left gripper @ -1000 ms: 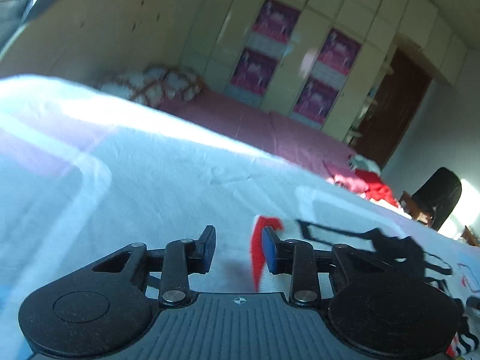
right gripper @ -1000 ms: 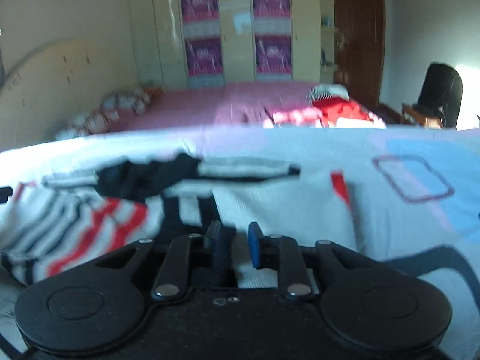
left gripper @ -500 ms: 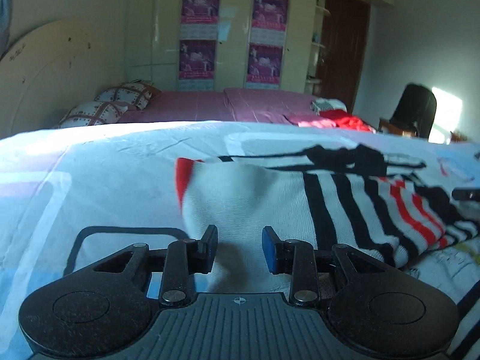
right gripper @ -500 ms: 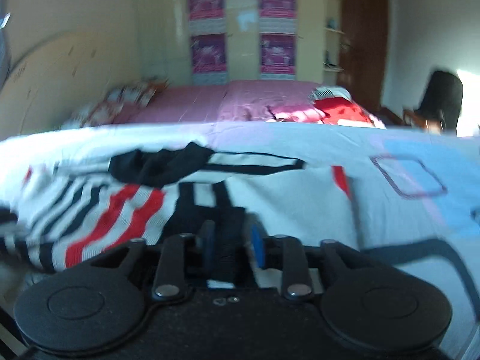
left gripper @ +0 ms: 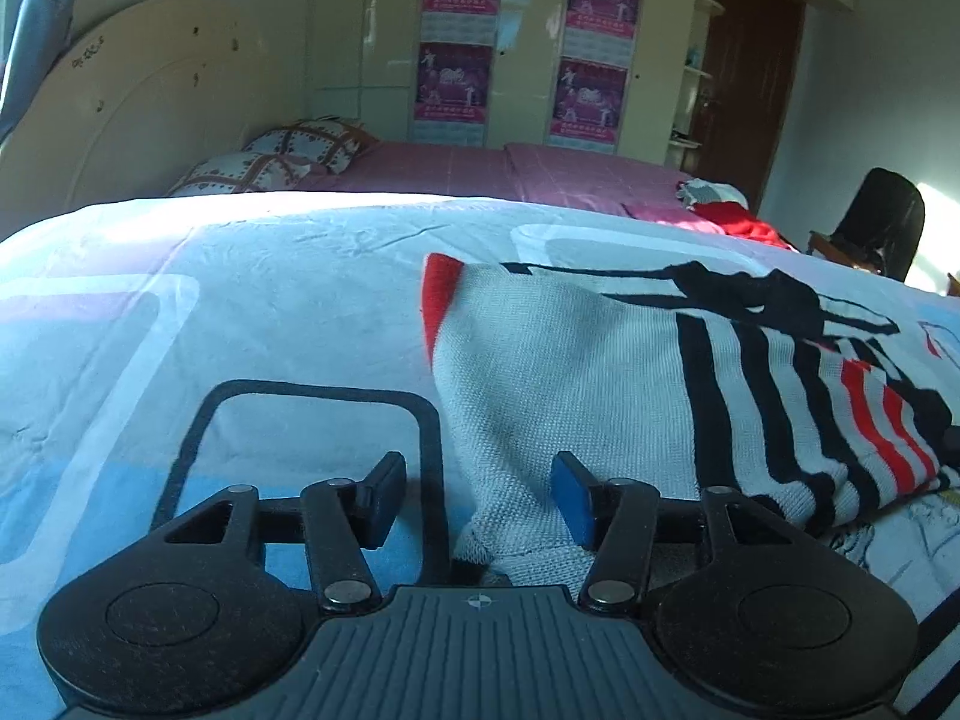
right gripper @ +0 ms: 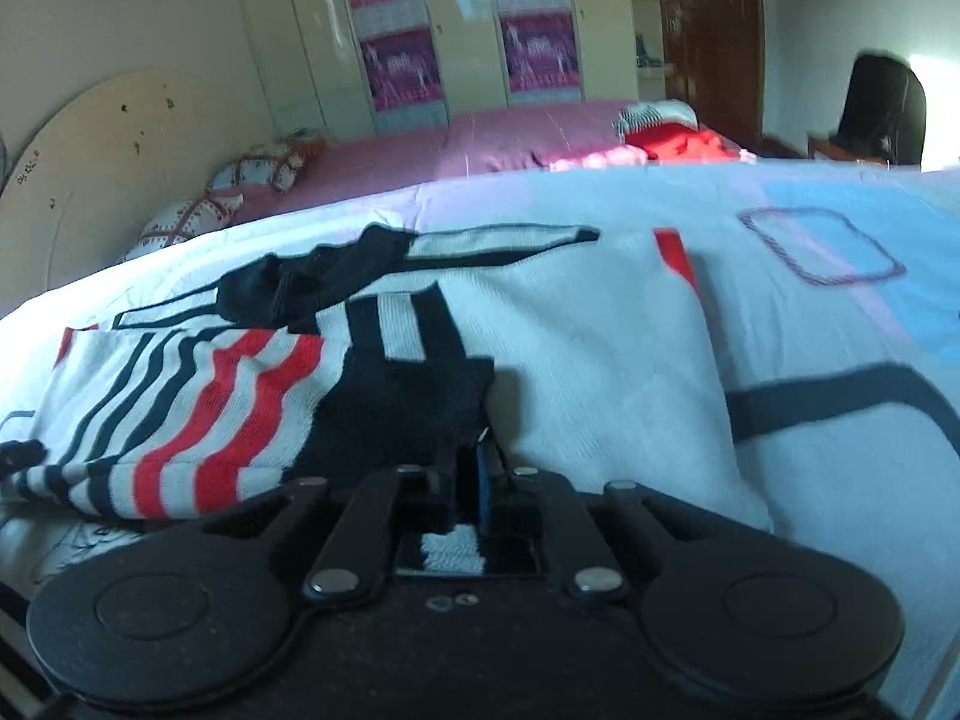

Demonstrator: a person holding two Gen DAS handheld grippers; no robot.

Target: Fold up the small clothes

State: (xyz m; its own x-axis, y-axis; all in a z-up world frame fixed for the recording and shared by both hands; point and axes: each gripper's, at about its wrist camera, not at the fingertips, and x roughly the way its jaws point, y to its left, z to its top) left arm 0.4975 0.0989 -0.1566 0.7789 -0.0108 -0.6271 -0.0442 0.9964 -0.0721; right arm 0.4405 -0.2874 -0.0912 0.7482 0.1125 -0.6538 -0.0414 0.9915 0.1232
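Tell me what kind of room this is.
Most likely a home bedroom: a bed with pillows against a headboard, and a tall wardrobe behind. A striped sweater lies on a bedspread.

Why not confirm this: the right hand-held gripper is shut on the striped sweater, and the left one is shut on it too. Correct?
Not quite. The left hand-held gripper is open, its jaws apart around the striped sweater hem, per the left wrist view. The right hand-held gripper is indeed shut on it.
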